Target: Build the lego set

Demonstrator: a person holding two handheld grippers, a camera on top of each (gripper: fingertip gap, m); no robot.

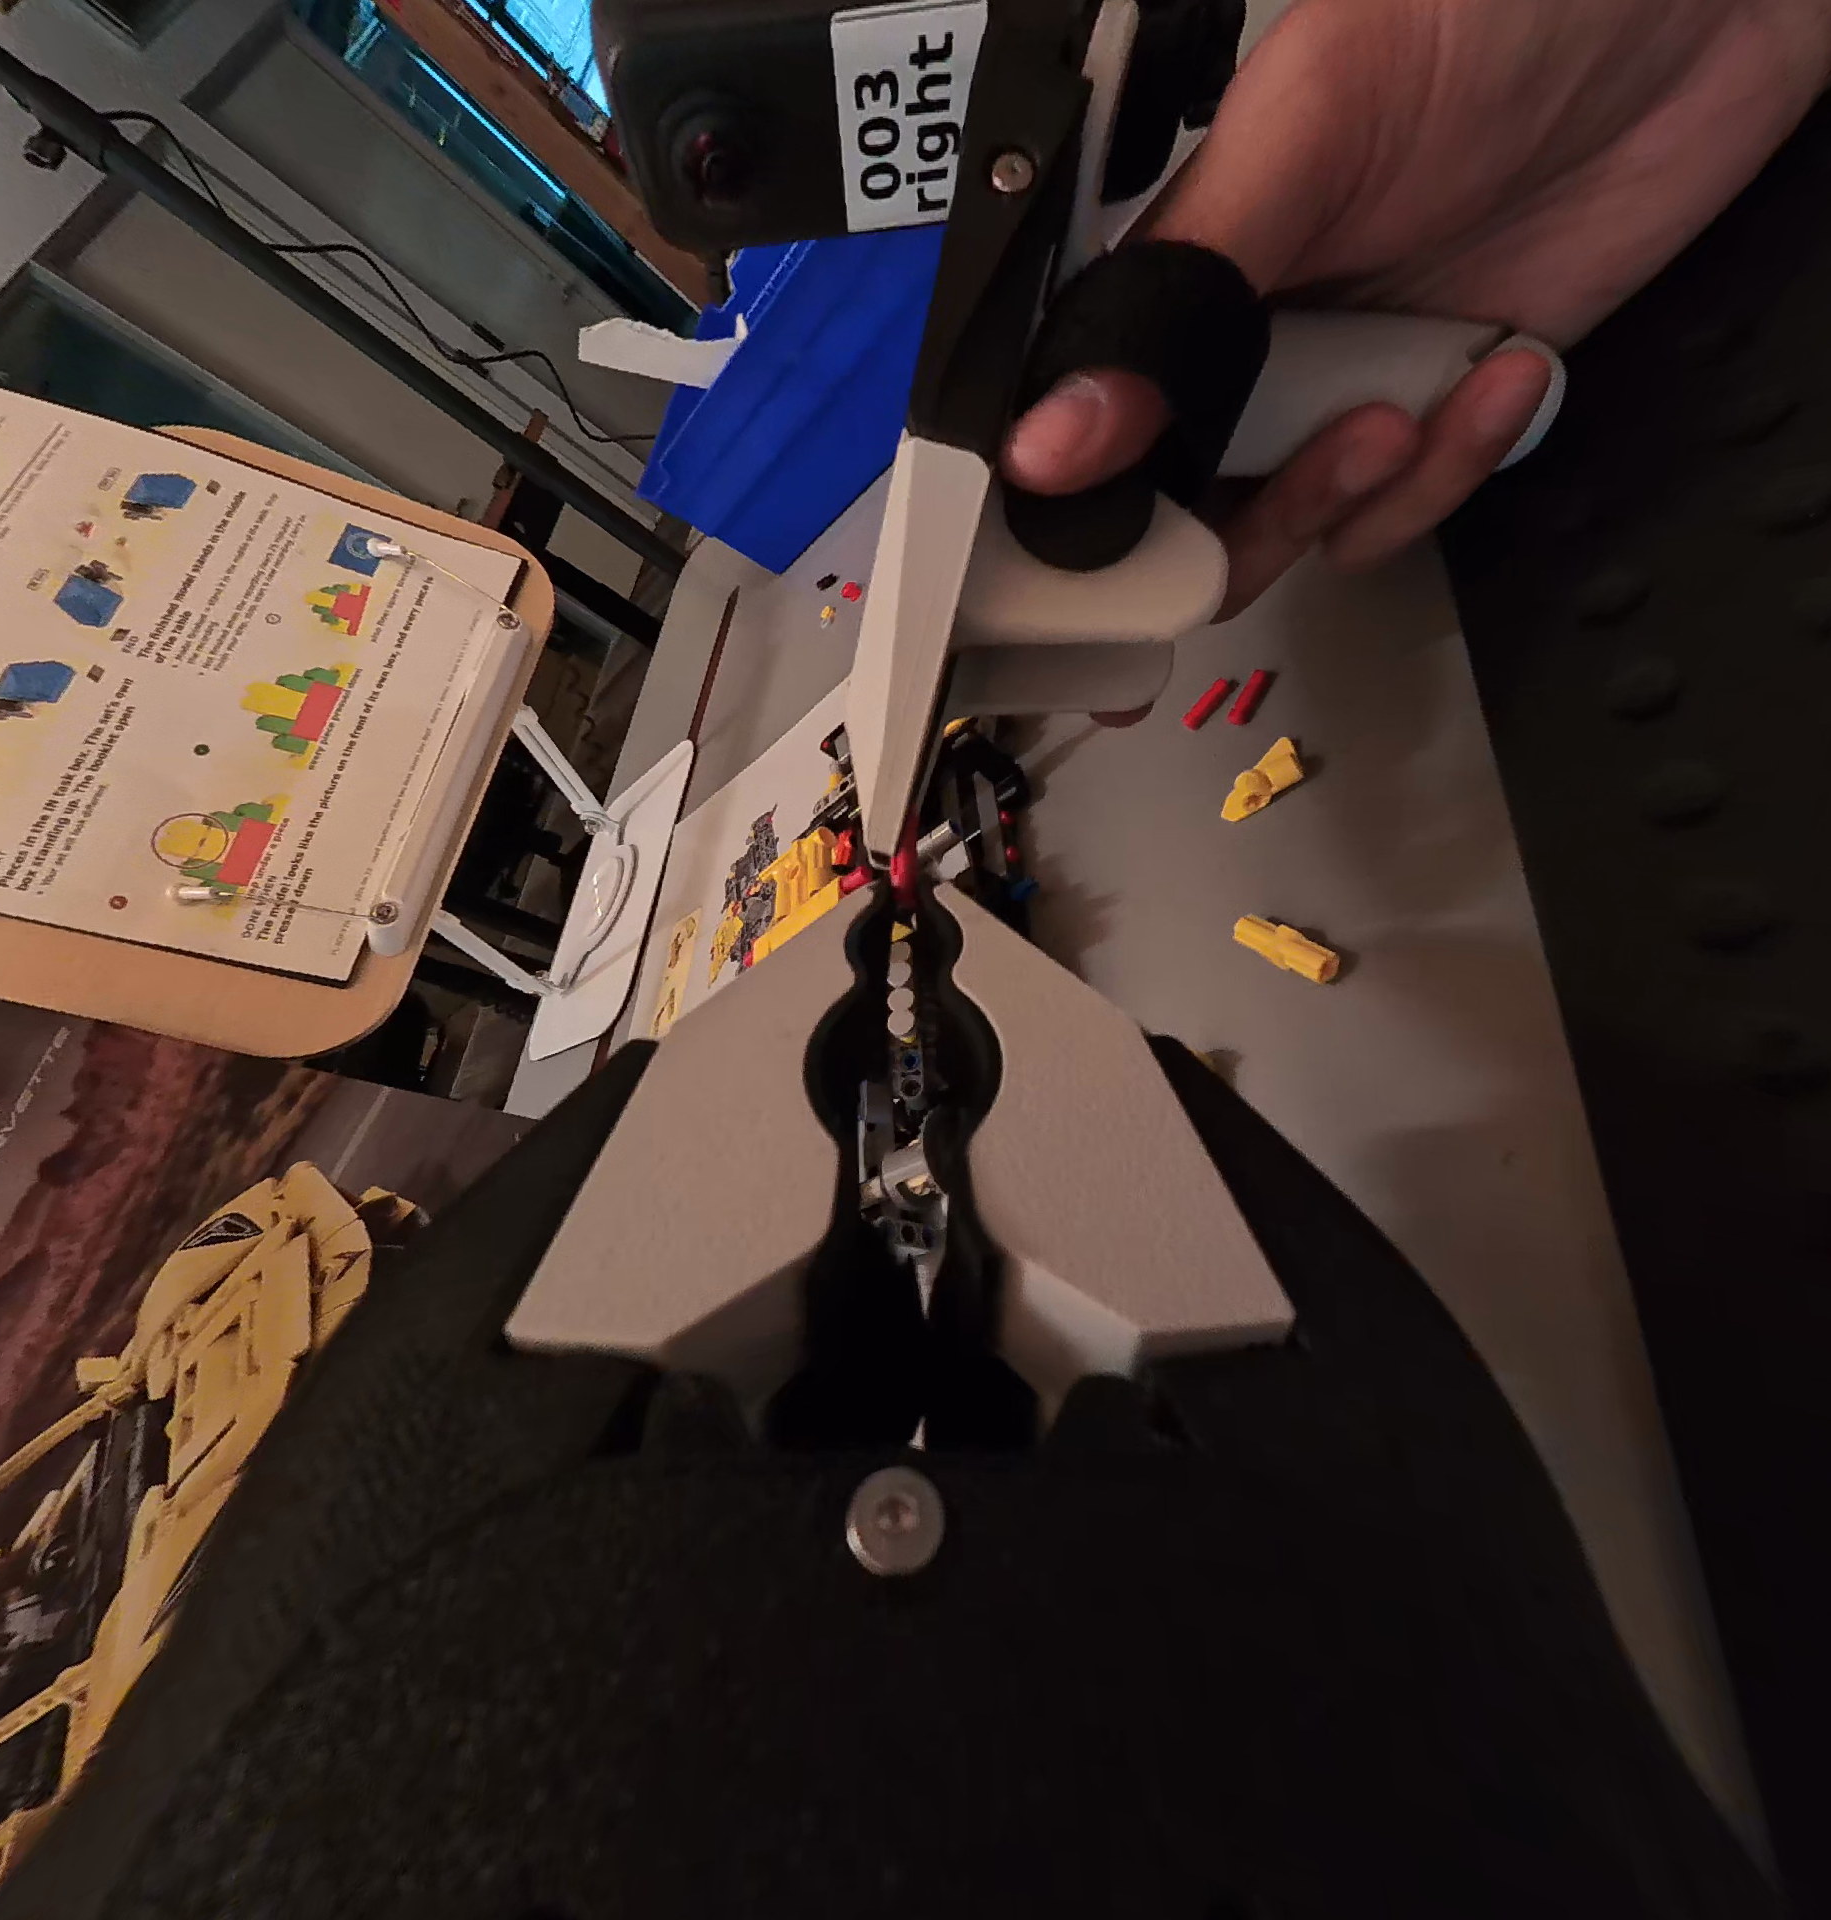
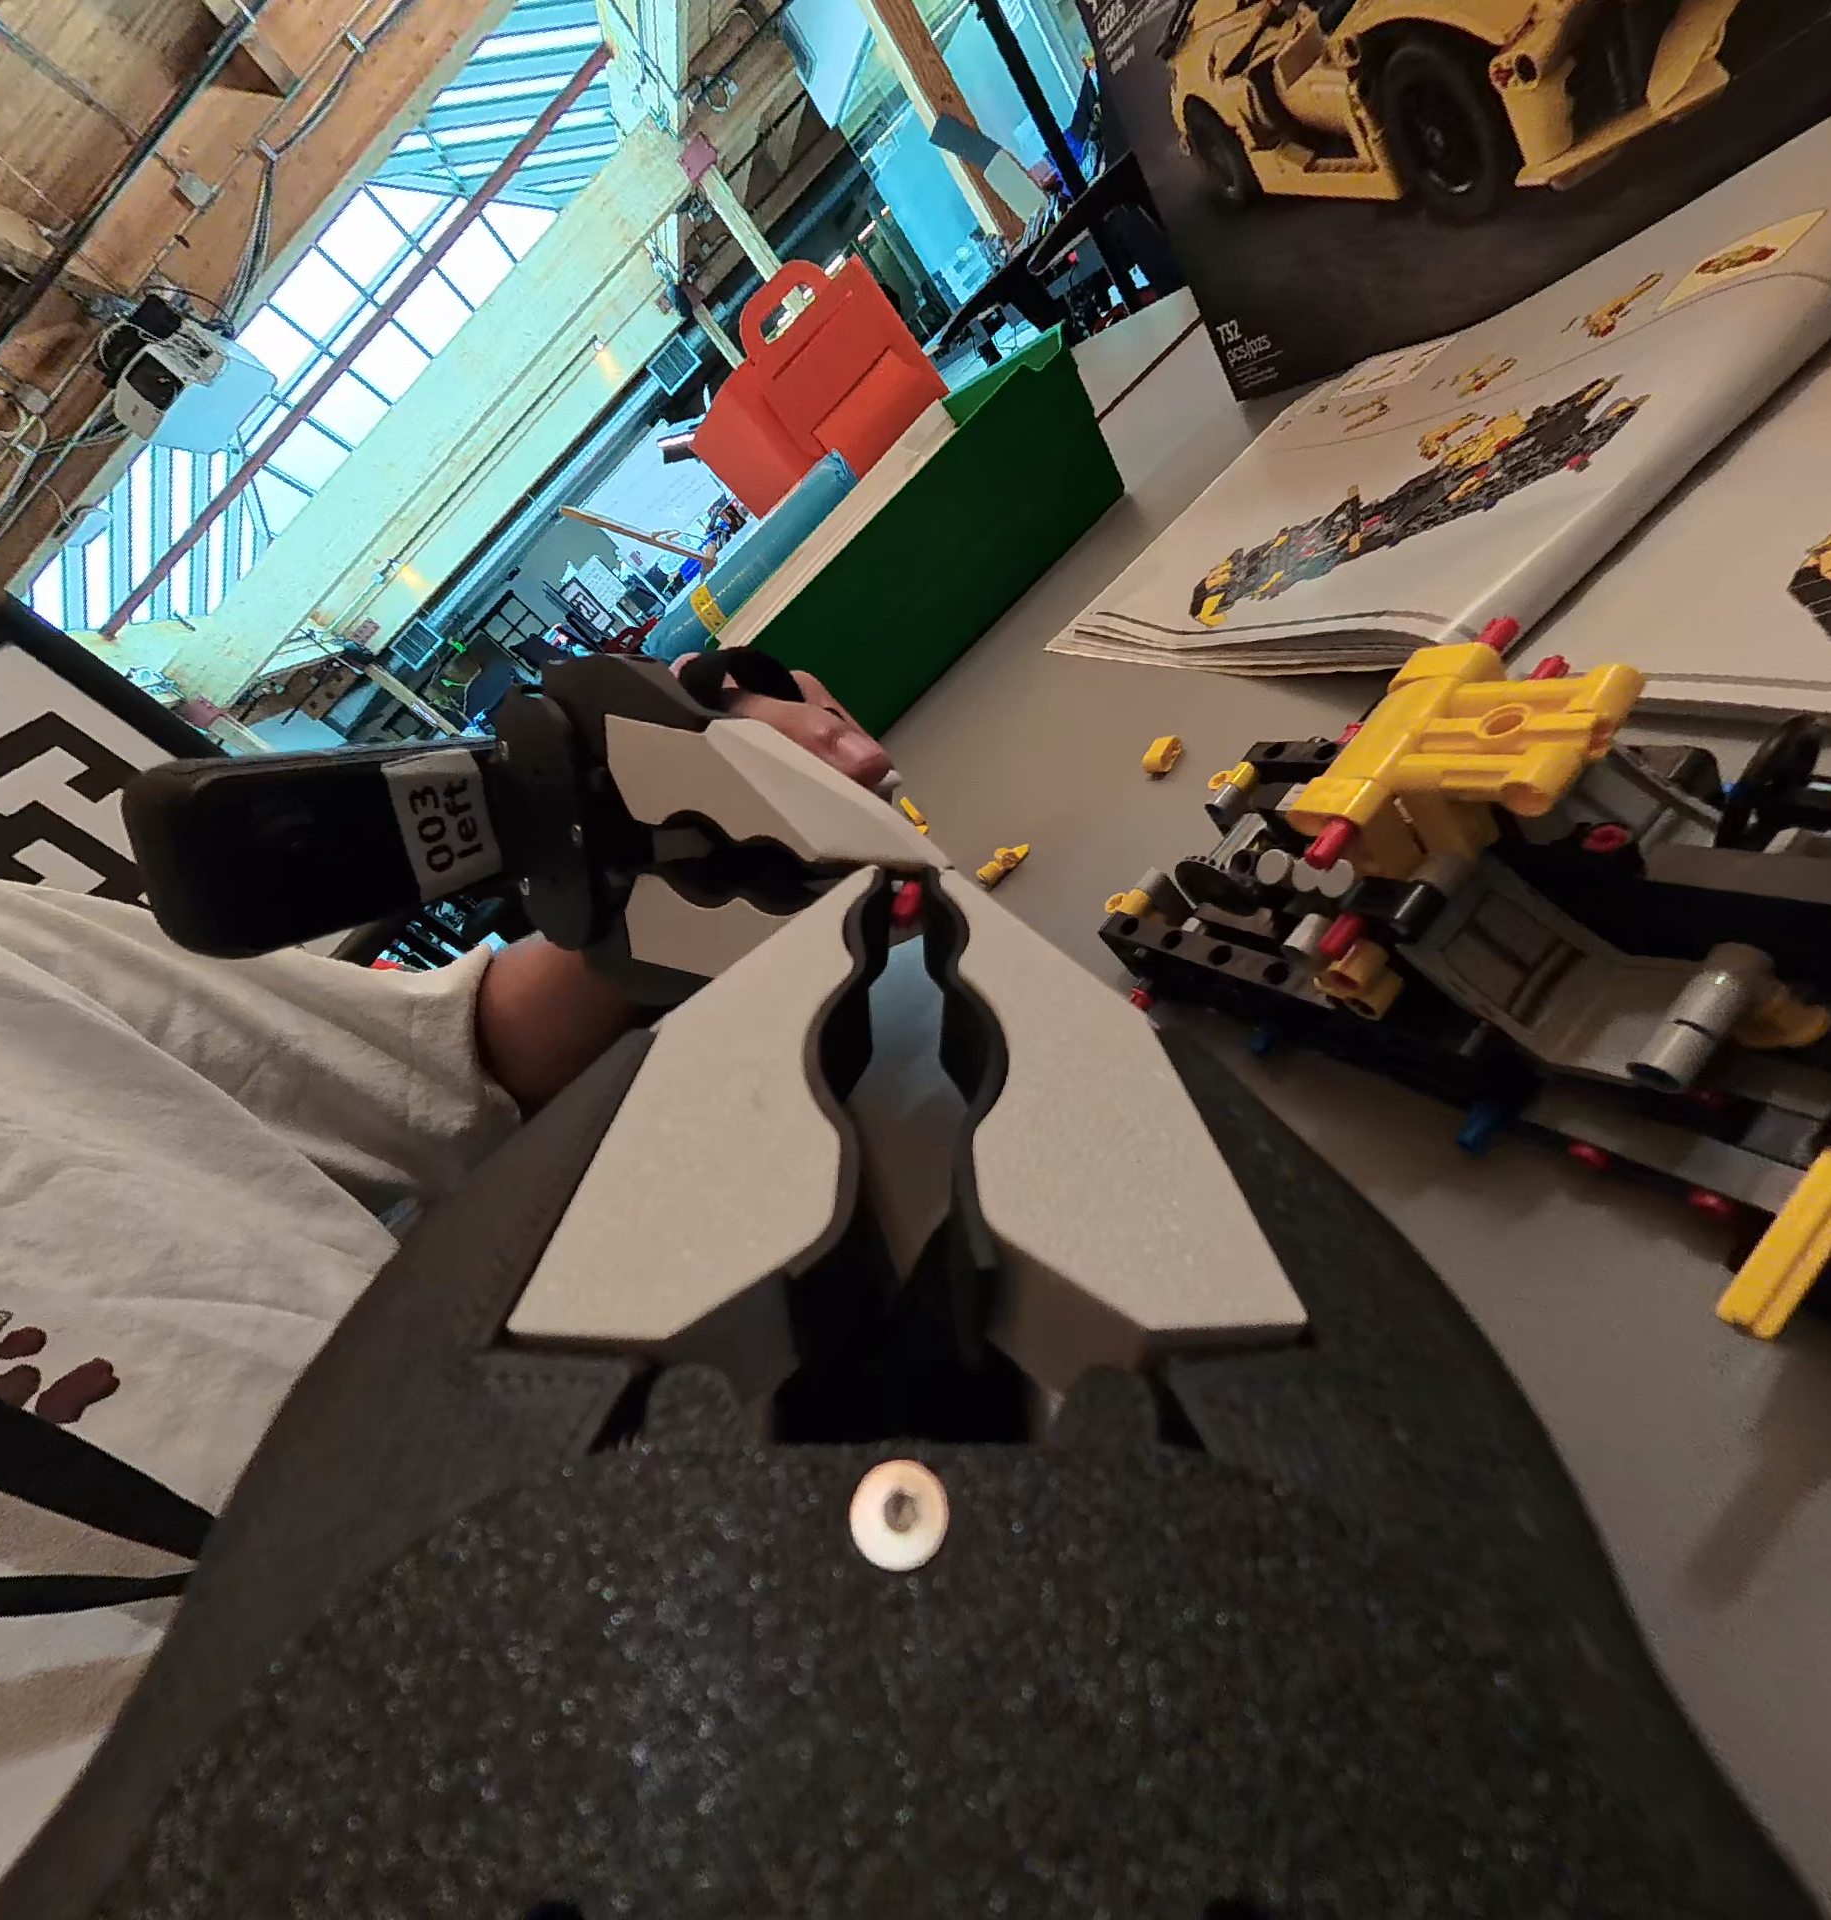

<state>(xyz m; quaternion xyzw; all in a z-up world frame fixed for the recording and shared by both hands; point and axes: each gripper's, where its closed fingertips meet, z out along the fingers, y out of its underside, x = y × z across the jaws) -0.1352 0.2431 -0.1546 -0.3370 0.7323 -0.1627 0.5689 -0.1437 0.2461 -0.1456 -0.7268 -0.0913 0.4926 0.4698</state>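
Note:
A small red pin (image 1: 903, 875) sits between the fingertips of both grippers, held above the grey table (image 1: 1150, 935). My left gripper (image 1: 900, 899) is shut on it from below. My right gripper (image 1: 887, 850) comes in from above, its fingers narrowed to a point on the same pin. In the right wrist view the red pin (image 2: 904, 902) shows between the tips of my right gripper (image 2: 907, 883), and my left gripper (image 2: 926, 857) meets it from the left. The half-built black and yellow car model (image 2: 1513, 935) lies on the table to the right; it also shows behind the grippers (image 1: 984, 790).
Two loose red pins (image 1: 1223, 698) and yellow connectors (image 1: 1262, 779) (image 1: 1285, 948) lie on the table. The open manual (image 2: 1410, 499), the set's box (image 2: 1410, 125), a green bin (image 2: 942, 540) and a blue bin (image 1: 786, 416) stand around. An instruction sheet on a stand (image 1: 215, 707) is at the left. Only a small space, under 4 cm, lies between the two pairs of fingers.

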